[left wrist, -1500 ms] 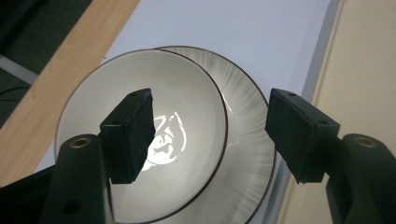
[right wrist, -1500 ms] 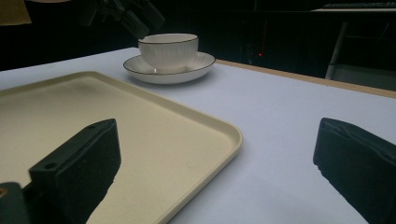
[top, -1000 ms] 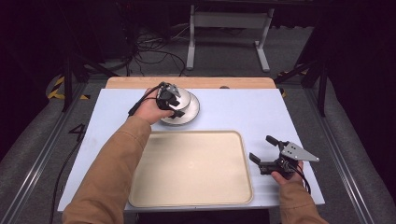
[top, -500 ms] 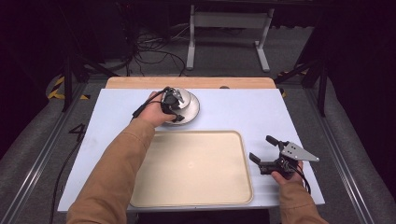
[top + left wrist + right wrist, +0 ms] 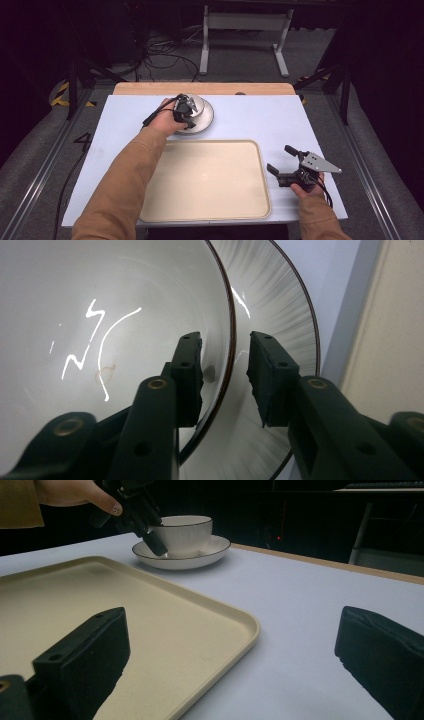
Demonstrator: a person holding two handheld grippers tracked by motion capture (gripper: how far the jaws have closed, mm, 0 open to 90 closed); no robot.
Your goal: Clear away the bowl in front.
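L gripper [image 5: 225, 377] open, jaws straddling cup [image 5: 115, 330] rim, on saucer [image 5: 280, 315] near desk's far edge. R gripper [image 5: 230, 665] open, idle by tray [image 5: 207, 180] near right edge. Likely mid-grasp; next: close, lift w/o tipping

Glossy white ceramic cup [image 5: 115, 325] with dark rim line, catching bright glints; beneath the cup, glazed saucer [image 5: 280, 305] showing fine ribbed texture. Beside the saucer, matt cream plastic-looking tray [image 5: 207, 180], smooth. Under the tray, pale matt tabletop [image 5: 260, 120] edged in bare wood. Matt black jaws, brass-coloured screws.
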